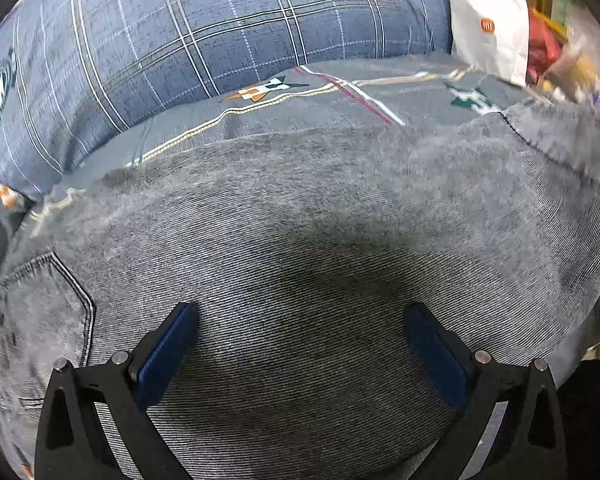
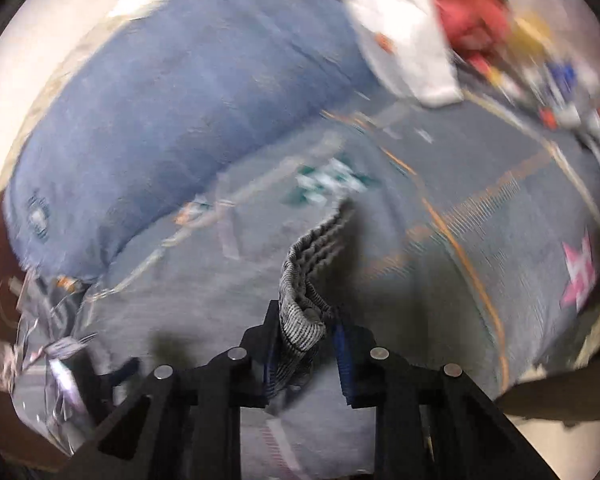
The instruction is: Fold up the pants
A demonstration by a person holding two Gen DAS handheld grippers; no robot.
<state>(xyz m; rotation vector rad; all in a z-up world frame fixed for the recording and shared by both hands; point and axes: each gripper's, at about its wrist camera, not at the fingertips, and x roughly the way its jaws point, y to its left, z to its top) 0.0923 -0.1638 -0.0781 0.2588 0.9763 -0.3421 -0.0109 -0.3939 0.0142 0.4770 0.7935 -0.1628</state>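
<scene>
Gripping a bunched fold of the grey jeans (image 2: 300,312), the right gripper (image 2: 306,334) has its blue-padded jaws drawn in close on the denim, which rises from between them as a ribbed, gathered edge; this view is badly motion-blurred. The left gripper (image 1: 300,316) stands wide open just above the jeans (image 1: 300,240), its two blue pads (image 1: 168,356) well apart with nothing caught between them, only flat denim below. The jeans lie spread on a grey patterned bedsheet (image 1: 340,100), a stitched back pocket (image 1: 48,304) at the left of the left wrist view. Behind them lies a blue plaid pillow (image 1: 220,28), touching the sheet. Beside the pillow, at the upper right, stands a white paper bag (image 1: 492,28) with an orange logo, next to blurred red and yellow clutter.
</scene>
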